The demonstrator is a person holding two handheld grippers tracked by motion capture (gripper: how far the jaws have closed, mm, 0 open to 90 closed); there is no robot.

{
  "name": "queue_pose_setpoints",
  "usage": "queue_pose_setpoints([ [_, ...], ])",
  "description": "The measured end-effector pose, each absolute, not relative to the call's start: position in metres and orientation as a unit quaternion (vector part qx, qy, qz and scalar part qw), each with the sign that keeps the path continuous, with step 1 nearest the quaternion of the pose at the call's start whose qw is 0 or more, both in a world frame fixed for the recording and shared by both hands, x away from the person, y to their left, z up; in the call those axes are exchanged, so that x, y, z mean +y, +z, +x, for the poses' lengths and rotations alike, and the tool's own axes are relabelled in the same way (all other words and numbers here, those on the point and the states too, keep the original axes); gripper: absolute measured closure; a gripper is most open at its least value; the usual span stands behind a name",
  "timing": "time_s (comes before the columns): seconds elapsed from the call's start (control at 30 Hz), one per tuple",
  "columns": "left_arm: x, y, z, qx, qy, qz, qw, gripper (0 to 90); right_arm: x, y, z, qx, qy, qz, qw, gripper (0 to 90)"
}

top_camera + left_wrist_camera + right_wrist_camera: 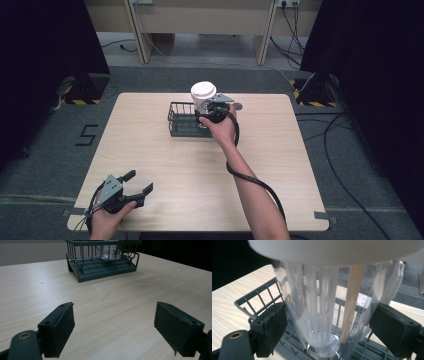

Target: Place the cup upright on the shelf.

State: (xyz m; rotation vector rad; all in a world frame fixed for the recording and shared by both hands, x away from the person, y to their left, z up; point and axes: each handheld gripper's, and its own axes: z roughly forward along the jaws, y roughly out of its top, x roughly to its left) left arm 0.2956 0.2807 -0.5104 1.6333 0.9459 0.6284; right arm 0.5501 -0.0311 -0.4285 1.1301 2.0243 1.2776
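Cup (203,98) — clear plastic, white lid — is seen at the right end of the dark wire basket (181,120), near the far middle of the tabletop (165,165). In the right gripper view the cup (317,305) stands upright between the black pads, its base low inside the basket (257,300); whether the base rests on the basket floor or hangs just above it cannot be told. White ribbed pieces and a pale wooden stick (350,305) are visible through the cup wall.

Right tool (214,111): jaws are spread to either side of the cup. The left pad looks close to the wall, perhaps touching; a gap is seen at the right pad. No firm pinch is shown — the cup appears either just let go or about to be clamped.

Left tool (131,183): held low at the near left corner of the tabletop, jaws wide apart, nothing between them. Its view looks across bare wood toward the basket (100,265), well apart from it.

Judgement on progress: if the cup is being placed in the basket, the placing is nearly done, with only the right tool to be drawn clear. If it is being taken out, the grip and lift remain. The left tool is not engaged.
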Motion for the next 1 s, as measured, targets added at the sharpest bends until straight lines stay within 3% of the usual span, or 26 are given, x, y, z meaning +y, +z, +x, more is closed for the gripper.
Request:
queue_pose_setpoints([
  [1.0, 0.281, -0.511, 0.295, 0.401, 0.268, 0.688, 0.542, 15.6, -0.059, -0.421, 0.507, 0.745, 0.467, 0.408, 0.247, 15.5],
])
